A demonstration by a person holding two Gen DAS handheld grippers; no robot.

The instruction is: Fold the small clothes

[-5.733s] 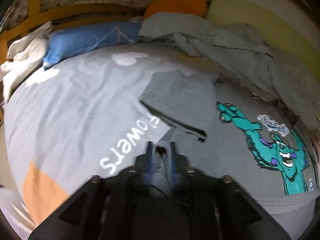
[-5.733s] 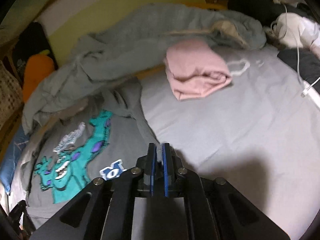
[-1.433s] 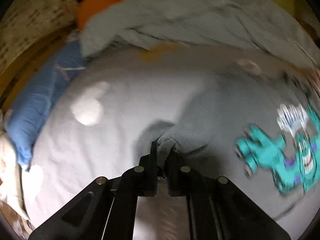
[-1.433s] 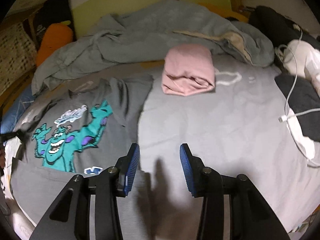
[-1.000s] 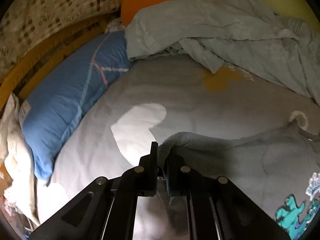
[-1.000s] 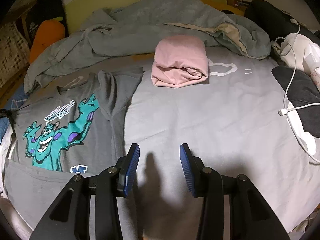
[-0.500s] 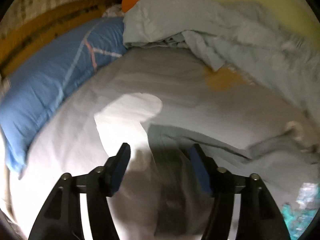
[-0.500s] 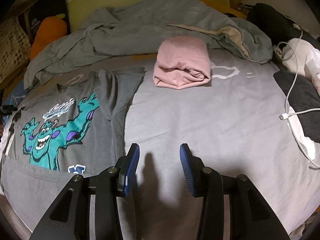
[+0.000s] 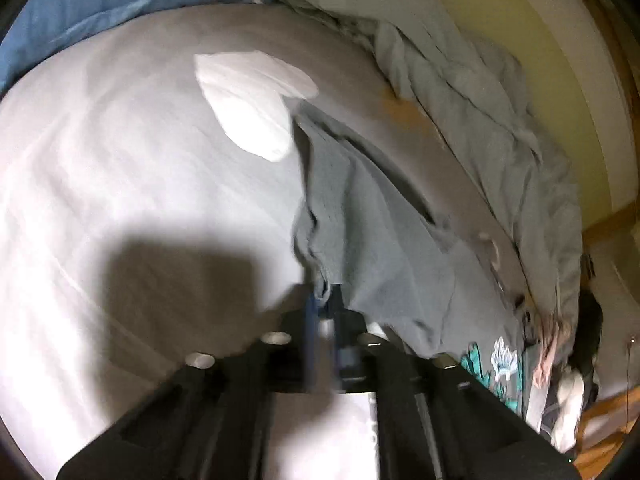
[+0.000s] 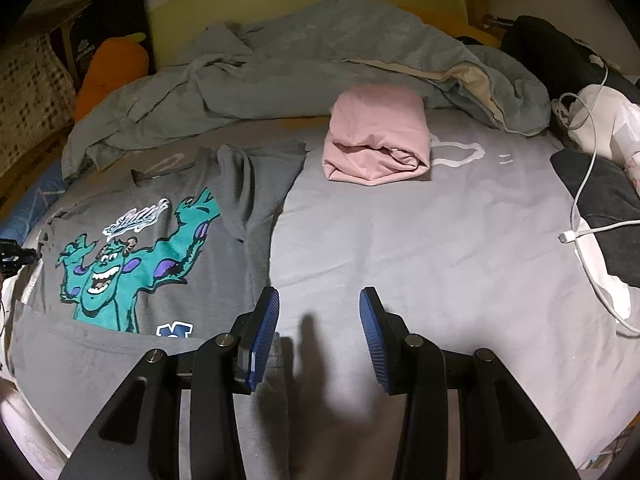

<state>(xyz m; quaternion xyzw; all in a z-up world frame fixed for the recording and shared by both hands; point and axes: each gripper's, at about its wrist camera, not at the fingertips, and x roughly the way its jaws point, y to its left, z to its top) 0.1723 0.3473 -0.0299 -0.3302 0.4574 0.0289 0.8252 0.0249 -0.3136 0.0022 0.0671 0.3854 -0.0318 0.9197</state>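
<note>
A grey T-shirt point(image 10: 224, 216) with a teal monster print lies flat on the left half of the bed, its right sleeve folded inward. In the left wrist view the shirt's left sleeve point(image 9: 372, 240) stretches away from my left gripper point(image 9: 324, 300), which is shut with the sleeve's edge pinched between its fingertips. That gripper shows as a dark shape point(image 10: 16, 258) at the shirt's far left edge in the right wrist view. My right gripper point(image 10: 319, 312) hovers open over the sheet beside the shirt's right edge, holding nothing.
A folded pink garment point(image 10: 378, 136) lies behind the shirt on the right. A rumpled grey blanket point(image 10: 320, 52) fills the back of the bed. A white cable point(image 10: 588, 236) and dark clothes point(image 10: 604, 196) lie right. A blue pillow point(image 9: 100, 4) sits at the left.
My left gripper let go of the sleeve, opened, dropped and rolled, then shut again on the sleeve's edge. The right gripper stayed open and still.
</note>
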